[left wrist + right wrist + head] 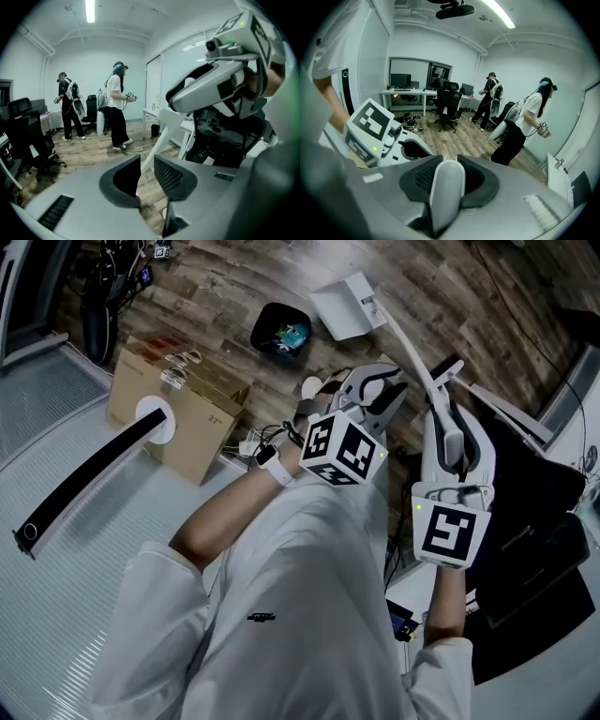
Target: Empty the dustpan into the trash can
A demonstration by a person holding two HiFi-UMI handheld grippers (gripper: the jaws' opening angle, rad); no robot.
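A white dustpan (349,304) lies tipped up over the wooden floor, and its long white handle (412,357) runs back toward me. My right gripper (448,413) is shut on that handle (446,185), which fills the gap between its dark pads. The left gripper (375,382) hangs just left of the handle. Its jaws (146,171) stand partly apart with nothing pressed between them; the handle (161,136) shows beyond them. The black trash can (281,331), with bits of litter inside, stands on the floor left of the dustpan.
A cardboard box (173,413) sits on the floor to the left, beside a white table (66,399) with a black curved bar (84,474) on it. A black office chair (534,549) stands at the right. Two people (117,105) stand farther off in the room.
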